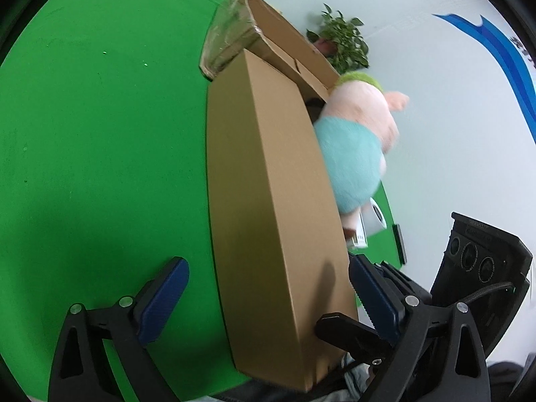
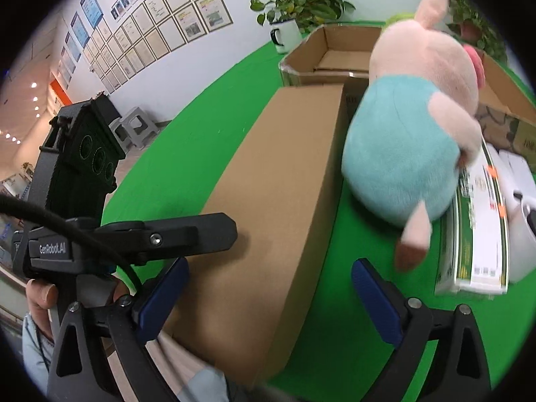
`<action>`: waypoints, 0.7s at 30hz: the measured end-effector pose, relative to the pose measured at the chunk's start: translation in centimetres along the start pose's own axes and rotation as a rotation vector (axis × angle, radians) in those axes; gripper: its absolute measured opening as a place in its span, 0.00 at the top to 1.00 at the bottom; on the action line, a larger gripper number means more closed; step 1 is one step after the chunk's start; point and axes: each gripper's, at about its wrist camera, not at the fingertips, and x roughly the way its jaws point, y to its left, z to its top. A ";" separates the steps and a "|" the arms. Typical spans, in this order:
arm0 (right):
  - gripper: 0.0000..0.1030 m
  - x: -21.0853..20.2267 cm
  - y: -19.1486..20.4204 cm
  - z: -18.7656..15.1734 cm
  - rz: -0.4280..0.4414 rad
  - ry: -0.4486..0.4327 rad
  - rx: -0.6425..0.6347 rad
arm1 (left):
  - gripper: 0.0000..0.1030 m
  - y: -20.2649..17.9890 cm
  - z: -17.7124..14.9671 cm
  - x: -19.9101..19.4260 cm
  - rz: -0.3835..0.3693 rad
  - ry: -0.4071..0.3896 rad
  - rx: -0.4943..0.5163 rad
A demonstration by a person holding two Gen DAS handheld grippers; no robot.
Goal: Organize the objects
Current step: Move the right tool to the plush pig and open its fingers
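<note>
Blue-padded fingers (image 1: pixel 167 301) of the left gripper (image 1: pixel 268 298) fill the bottom of the left wrist view, spread wide and straddling the near end of a long closed cardboard box (image 1: pixel 268 201) without visibly pinching it; one pad hangs over the green table cover (image 1: pixel 83 134), the other just beside the box's far face. That box looks stiff and smooth-sided, probably light for its bulk, and too long to lift from one end without tipping, so a hold across its narrow width near the middle seems safer. Beyond it to the right, the plush pig (image 1: pixel 358 140) in a teal shirt is blurred and appears to be in the air, above the table between the closed box and an open carton (image 1: pixel 284 40) behind. It is soft and light, will squash under the pads and not slip, and could be taken anywhere on its round body. In the right wrist view the right gripper (image 2: pixel 271 298) is likewise spread and empty, tilted over the same box's near end, with the pig (image 2: pixel 412 127) ahead and to its right, one foot near a flat green-and-white printed carton (image 2: pixel 475 227). A white appliance (image 2: pixel 519 201) lies beside that carton; rigid, it may want a firmer grip.
</note>
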 end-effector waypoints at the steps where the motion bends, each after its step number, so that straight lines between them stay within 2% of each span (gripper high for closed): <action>1: 0.05 -0.3 0.4 -0.3 -0.007 0.001 -0.012 | 0.07 0.0 0.1 -0.2 0.000 -0.003 -0.001; 6: 0.05 0.5 2.5 0.4 -0.040 -0.003 -0.059 | 0.07 0.0 2.1 -0.9 0.021 -0.004 0.004; 10: 0.05 0.8 2.4 1.0 -0.049 -0.007 -0.039 | 0.07 0.2 3.0 -1.3 -0.025 0.017 -0.006; 15: 0.05 0.1 2.2 0.1 -0.042 -0.016 -0.055 | 0.07 -0.3 3.4 -0.7 -0.017 0.034 0.027; 18: 0.05 -1.5 1.0 -0.1 -0.027 -0.070 -0.065 | 0.07 -0.9 3.5 -2.6 0.003 -0.010 0.048; 21: 0.04 -4.5 -1.6 0.5 -0.021 -0.178 -0.032 | 0.07 -2.9 4.4 -5.1 0.030 -0.087 0.093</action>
